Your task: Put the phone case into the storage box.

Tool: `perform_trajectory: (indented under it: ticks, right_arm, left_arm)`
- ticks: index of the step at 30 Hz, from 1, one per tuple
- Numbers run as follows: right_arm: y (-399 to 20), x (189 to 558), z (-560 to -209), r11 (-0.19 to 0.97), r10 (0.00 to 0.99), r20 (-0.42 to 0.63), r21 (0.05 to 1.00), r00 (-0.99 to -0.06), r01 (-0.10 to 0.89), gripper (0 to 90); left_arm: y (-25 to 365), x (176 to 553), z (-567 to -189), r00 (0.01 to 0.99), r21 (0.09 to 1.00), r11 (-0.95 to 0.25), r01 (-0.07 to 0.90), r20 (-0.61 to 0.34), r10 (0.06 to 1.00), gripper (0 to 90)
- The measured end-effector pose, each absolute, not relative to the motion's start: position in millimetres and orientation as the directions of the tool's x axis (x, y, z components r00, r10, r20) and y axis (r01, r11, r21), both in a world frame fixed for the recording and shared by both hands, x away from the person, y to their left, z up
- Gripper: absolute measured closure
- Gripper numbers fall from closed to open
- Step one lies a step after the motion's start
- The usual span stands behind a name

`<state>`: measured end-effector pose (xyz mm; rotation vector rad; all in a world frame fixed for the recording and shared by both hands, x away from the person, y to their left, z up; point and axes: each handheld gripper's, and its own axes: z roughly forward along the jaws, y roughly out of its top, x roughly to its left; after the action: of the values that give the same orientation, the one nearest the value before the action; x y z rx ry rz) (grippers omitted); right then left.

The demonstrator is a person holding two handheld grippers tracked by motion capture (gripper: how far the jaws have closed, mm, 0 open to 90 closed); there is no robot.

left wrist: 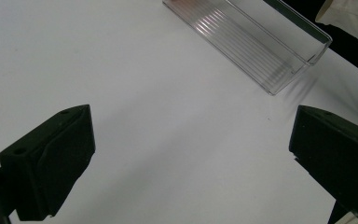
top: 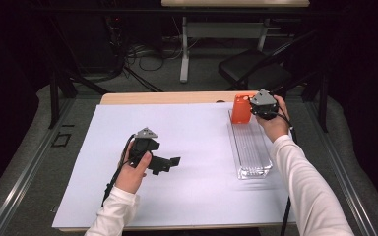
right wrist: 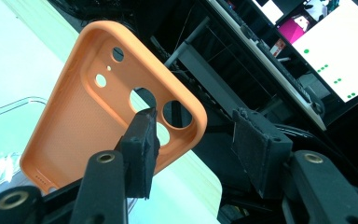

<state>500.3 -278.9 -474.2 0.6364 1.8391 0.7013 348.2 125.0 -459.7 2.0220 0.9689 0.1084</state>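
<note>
An orange phone case (top: 241,109) stands upright at the far end of a long clear plastic tray (top: 250,147). My right gripper (top: 254,106) is right beside the case. In the right gripper view the case (right wrist: 84,116) leans with its camera cut-outs showing, and one black pad overlaps its right edge. My right gripper (right wrist: 196,144) is open, with a clear gap to the other pad. My left gripper (top: 167,164) hovers over the white sheet (top: 187,132) at centre left. It is open (left wrist: 191,158) with nothing between its jaws.
The white sheet covers most of the wooden table (top: 167,97). The near end of the clear tray (left wrist: 293,70) lies ahead of the left gripper. A black chair (top: 256,69) and desk legs stand beyond the table's far edge.
</note>
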Motion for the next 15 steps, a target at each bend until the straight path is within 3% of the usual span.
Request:
perform_trajectory:
  ticks: [15]
  right_arm:
    - [-278.8,500.1,-473.1,0.605,0.776,-0.541,0.783,-0.325,0.142,35.3]
  left_arm:
    - [125.9,348.2,-459.0,0.694,0.739,-0.319,0.594,-0.270,0.667,0.5]
